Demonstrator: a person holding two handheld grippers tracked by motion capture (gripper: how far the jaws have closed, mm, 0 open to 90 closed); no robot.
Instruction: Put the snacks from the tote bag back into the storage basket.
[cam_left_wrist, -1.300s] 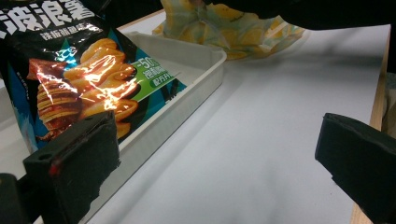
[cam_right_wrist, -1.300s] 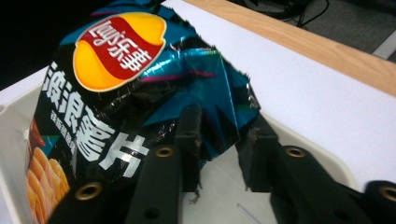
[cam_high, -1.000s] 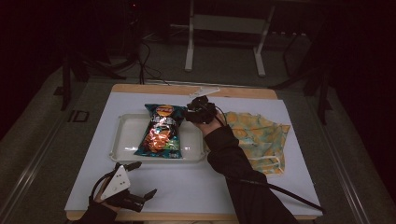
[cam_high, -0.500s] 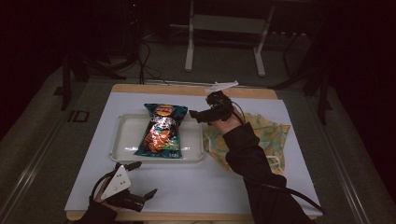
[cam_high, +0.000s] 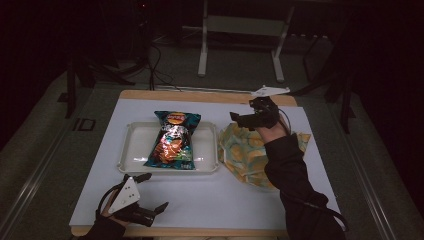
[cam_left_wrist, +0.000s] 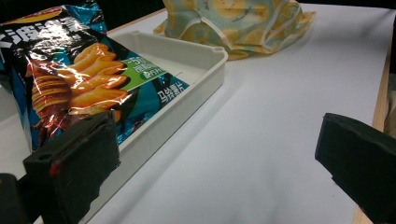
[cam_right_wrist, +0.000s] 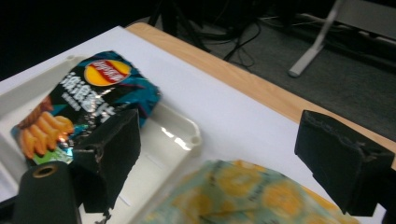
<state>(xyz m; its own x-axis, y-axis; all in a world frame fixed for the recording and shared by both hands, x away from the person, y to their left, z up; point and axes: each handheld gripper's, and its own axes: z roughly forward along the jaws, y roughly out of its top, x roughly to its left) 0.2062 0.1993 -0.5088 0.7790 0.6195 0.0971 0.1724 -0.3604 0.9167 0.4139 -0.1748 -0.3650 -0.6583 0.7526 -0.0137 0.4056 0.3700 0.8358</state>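
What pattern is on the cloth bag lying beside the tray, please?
The cloth bag has yellow lemon slices on pale blue-green fabric, clearest in the left gripper view.

Crisp bag (cam_high: 172, 140): glossy, crinkled foil. Tray (cam_high: 135, 150): smooth white plastic, slight sheen. Printed cloth (cam_high: 245, 155): soft, matt. Table (cam_high: 210, 95): matt white top, wooden edge.

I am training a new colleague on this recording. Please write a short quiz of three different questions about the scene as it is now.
1. True or false: the chip bag lies in the white tray.
2. Which gripper is above the yellow patterned cloth bag: A left, B right?
3. Fill in: both grippers' jaws stand ____.

Key: 1 true. 2 B, the right gripper; the left gripper is near the table's front edge. 3 open.
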